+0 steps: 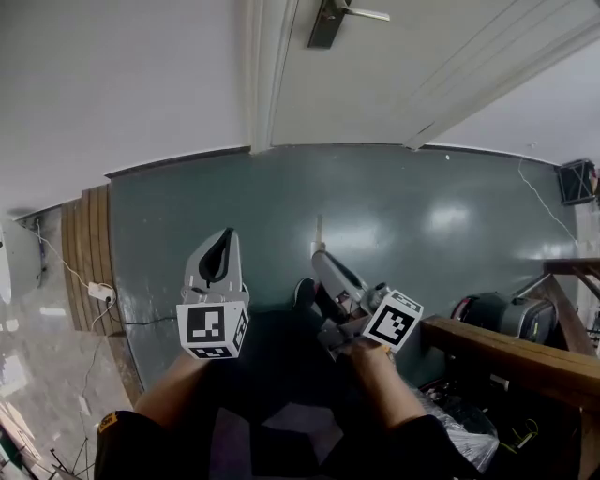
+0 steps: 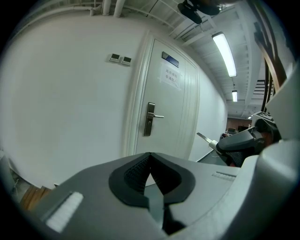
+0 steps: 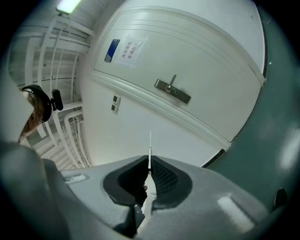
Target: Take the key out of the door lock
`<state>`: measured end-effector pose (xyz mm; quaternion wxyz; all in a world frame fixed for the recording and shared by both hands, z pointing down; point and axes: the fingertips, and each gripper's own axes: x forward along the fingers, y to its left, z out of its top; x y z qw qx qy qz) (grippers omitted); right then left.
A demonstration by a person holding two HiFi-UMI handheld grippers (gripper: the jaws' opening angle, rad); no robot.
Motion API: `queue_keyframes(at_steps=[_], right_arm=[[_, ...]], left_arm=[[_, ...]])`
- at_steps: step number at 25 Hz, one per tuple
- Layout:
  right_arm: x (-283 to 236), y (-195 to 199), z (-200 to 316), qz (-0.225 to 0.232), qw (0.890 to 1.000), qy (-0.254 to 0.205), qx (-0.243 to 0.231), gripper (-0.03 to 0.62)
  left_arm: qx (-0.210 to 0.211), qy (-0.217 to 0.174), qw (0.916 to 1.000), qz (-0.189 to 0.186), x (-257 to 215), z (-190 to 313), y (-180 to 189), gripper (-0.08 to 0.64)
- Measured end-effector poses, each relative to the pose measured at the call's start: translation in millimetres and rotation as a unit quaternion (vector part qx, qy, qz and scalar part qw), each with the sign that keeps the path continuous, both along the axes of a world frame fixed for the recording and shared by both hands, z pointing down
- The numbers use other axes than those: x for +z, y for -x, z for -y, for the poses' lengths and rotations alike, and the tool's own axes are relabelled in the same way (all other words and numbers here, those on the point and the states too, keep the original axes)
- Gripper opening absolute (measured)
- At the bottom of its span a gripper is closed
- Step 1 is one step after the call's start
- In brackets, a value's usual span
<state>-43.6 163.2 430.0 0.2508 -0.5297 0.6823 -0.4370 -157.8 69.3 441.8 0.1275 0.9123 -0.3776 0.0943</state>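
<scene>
The white door (image 1: pixel 412 66) stands closed, well ahead of both grippers. Its metal lock plate (image 1: pixel 325 23) with a lever handle (image 1: pixel 362 12) shows at the top of the head view, and I see nothing sticking out of it. The lock plate (image 2: pixel 149 119) also shows in the left gripper view, and the lock plate (image 3: pixel 172 91) in the right. My right gripper (image 1: pixel 321 261) is shut on a key, whose thin blade (image 3: pixel 150 146) pokes out past the jaws. The key (image 2: pixel 205 138) also shows from the side. My left gripper (image 1: pixel 225 236) is shut and holds nothing.
A dark green floor (image 1: pixel 422 216) runs up to the door. A wooden bench (image 1: pixel 511 349) and a black and grey object (image 1: pixel 489 314) are at the right. A power strip (image 1: pixel 100 292) with cables and wooden boards (image 1: pixel 86 239) lie at the left.
</scene>
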Motion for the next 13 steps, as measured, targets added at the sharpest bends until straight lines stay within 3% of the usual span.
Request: queue_keyframes(at_steps=[13], right_arm=[[-5.6,-19.3,-1.9,0.0,1.0,-0.011,0.005,0.012]], left_arm=[[0.003,-0.005,1.0,0.002,-1.2,-4.4,-17.1,0.018]])
